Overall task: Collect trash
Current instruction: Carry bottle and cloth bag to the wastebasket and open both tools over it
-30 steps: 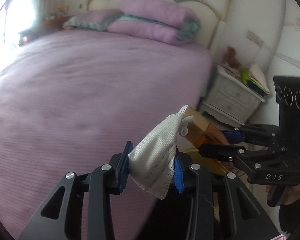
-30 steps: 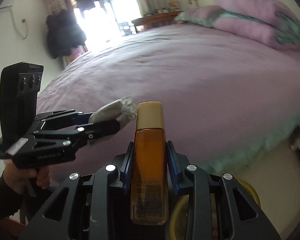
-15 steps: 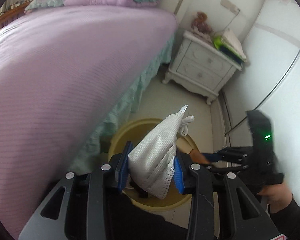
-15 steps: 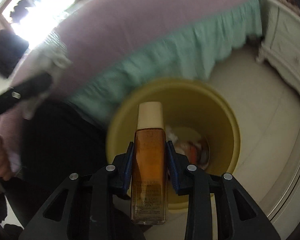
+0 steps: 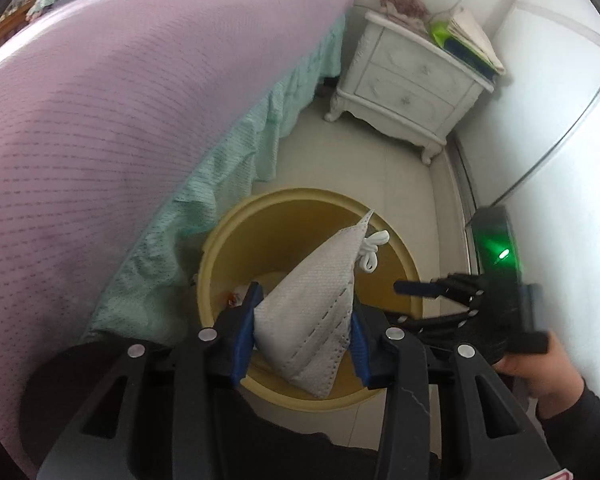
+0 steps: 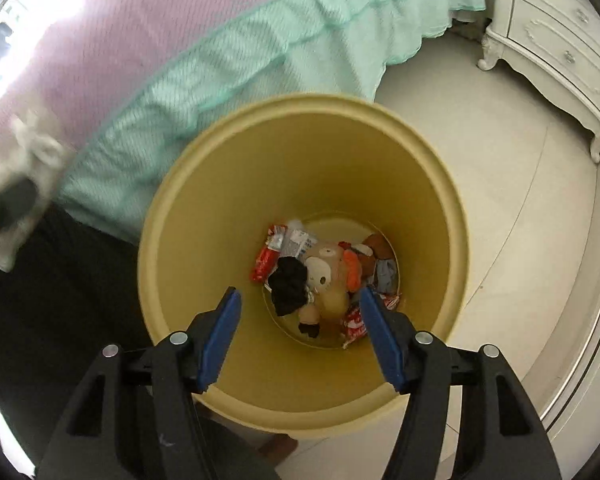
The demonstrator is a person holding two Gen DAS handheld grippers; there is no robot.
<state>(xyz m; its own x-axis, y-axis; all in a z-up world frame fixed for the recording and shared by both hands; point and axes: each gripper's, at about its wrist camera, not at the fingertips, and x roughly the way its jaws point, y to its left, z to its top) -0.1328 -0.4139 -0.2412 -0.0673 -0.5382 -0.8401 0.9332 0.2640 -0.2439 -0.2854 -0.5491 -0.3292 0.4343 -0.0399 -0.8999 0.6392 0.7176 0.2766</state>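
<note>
Yellow plastic forms the round bin [image 6: 432,184], which stands on the pale floor just beside the bed's green frill [image 6: 236,64], and every place below is given relative to that bin. At its bottom lies collected rubbish [image 6: 324,276]: red wrappers, a dark crumpled scrap, a small plush figure and some paper. An amber shape may lie beneath them, but it cannot be identified. The right tongs [image 6: 300,332] hang above the bin's mouth, pointing down into it; their jaws are opening and nothing is between the blue pads, so this side's drop appears complete. The left tongs [image 5: 302,332] hang above the bin's near rim and pinch a white face mask [image 5: 312,316], whose folded body stands up over the opening with its ear loop dangling; these jaws are also beginning to part, though the pads are pressing the mask in this view. Judged from this, the mask is the one item yet to go in, and it is already placed to fall inside. Whether more rubbish remains elsewhere cannot be told: only part of the purple bed cover [image 5: 100,120] is in view. In the right wrist view the mask is a white blur at the left edge. In the left wrist view the right tongs appear only as a blurred dark shape with a green light, and the hand holding them is cut off at the frame edge.
</note>
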